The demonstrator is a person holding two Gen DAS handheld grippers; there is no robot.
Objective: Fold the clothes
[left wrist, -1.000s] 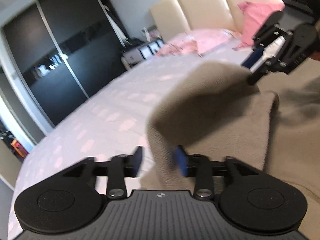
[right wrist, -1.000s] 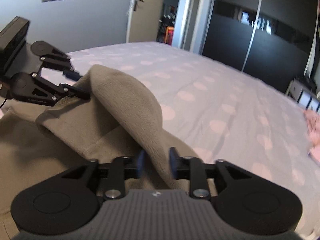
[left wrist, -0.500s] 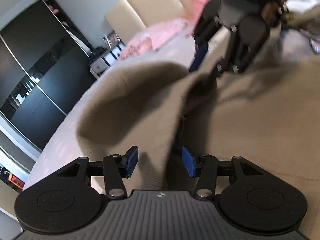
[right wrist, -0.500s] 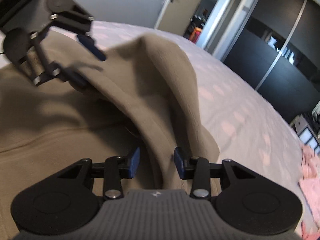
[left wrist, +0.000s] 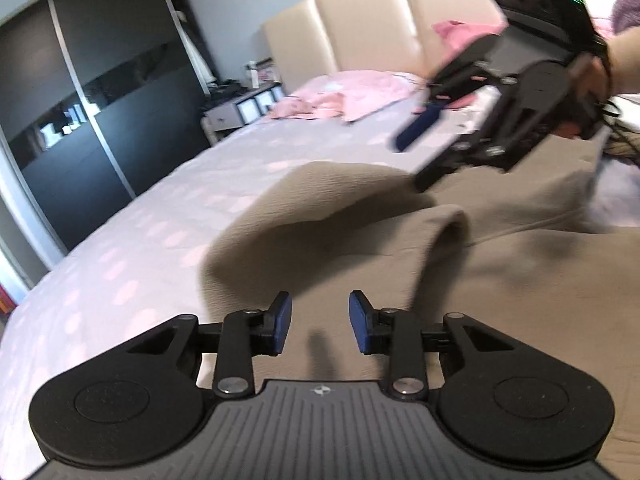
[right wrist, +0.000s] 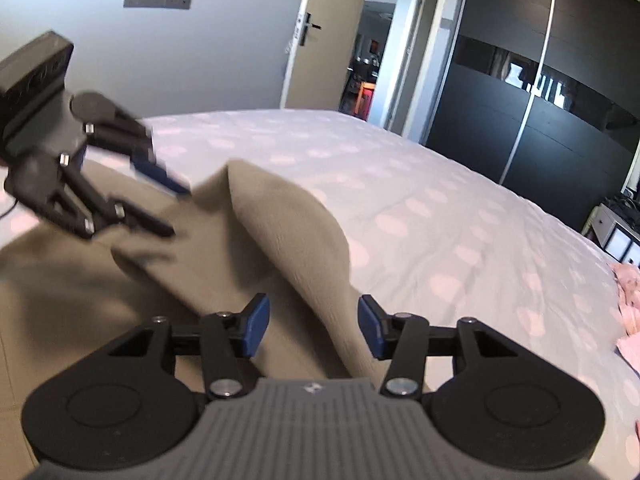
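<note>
Both claws hang over the tan garment, which lies spread on the bed with one flap lifted and folded in over the body. Neither is pinching cloth. From its own camera, the left claw shows bare pads with a gap between them and only flat fabric below; its jaws are closing on nothing, which looks like a hand relaxing after a let-go rather than a fresh grab. In its own view, the right claw has its jaws opening. A ridge of the flap runs up between the blue pads but they stand clear of it on both sides, so the fold seems to be dropping out of the grip onto the garment.

That would explain the flap's shape: it stands in a soft arch, hollow and shadowed underneath, not yet flat. Both claws point down toward it, close together at the same edge, as you'd hold them to lay a side panel inward. I'd guess one fold is just being placed, with pressing flat and further folds left. Pink bedding sits well apart near the headboard.
</note>
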